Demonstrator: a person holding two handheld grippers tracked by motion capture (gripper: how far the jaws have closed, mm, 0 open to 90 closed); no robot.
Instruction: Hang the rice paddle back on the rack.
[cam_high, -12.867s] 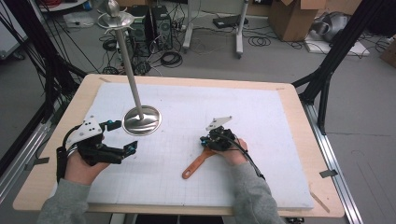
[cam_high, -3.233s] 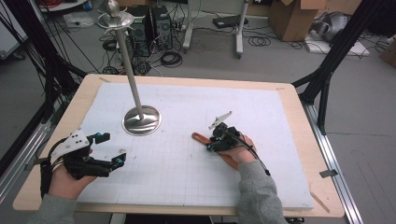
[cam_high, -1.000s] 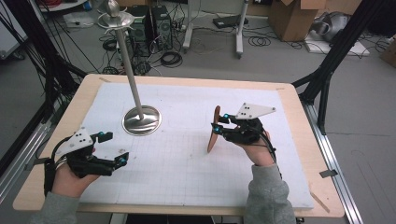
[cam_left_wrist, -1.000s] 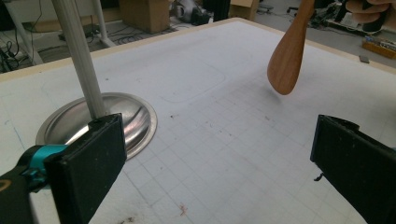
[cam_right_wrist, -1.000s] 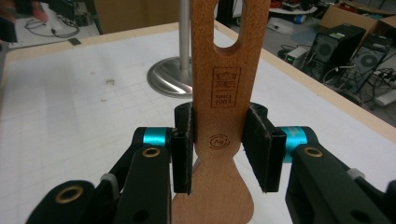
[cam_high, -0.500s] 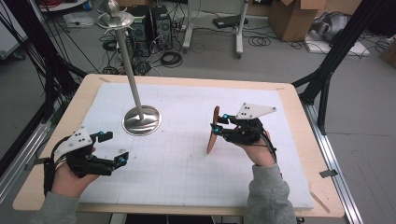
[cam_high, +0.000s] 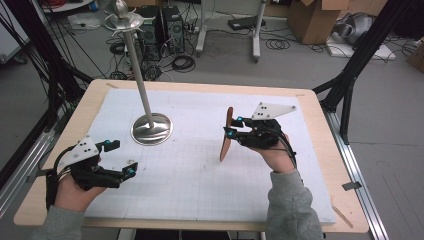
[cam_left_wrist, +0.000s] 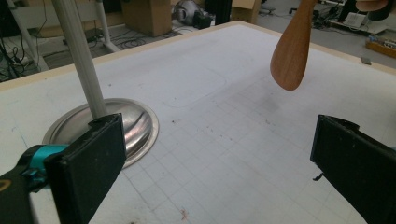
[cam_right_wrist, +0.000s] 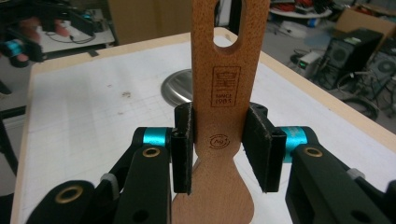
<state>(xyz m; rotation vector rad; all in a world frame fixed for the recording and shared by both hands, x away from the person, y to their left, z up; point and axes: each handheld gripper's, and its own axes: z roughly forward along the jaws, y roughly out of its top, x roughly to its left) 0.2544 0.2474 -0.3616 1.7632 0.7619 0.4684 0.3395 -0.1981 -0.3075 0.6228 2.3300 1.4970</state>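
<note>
A wooden spatula (cam_high: 226, 138) hangs above the white mat (cam_high: 200, 185), nearly upright with its blade down. My right gripper (cam_high: 233, 127) is shut on its handle, right of centre. In the right gripper view both pads press the spatula (cam_right_wrist: 223, 93) just below its hanging hole, around my right gripper (cam_right_wrist: 219, 147). My left gripper (cam_high: 121, 158) rests low at the near left, open, with nothing between its fingers. From my left gripper (cam_left_wrist: 219, 163), the spatula blade (cam_left_wrist: 290, 53) floats at the upper right.
A metal stand with a round steel base (cam_high: 151, 129), a tall pole and hooks on top stands at the back left of the mat; its base (cam_left_wrist: 135, 123) lies close ahead of the left jaw. The wooden table edge (cam_high: 320, 150) frames the mat.
The right gripper took the spatula off the mat, raised it and turned it upright; over the last second it drifted only slightly. The left gripper drew back toward the near-left corner.
</note>
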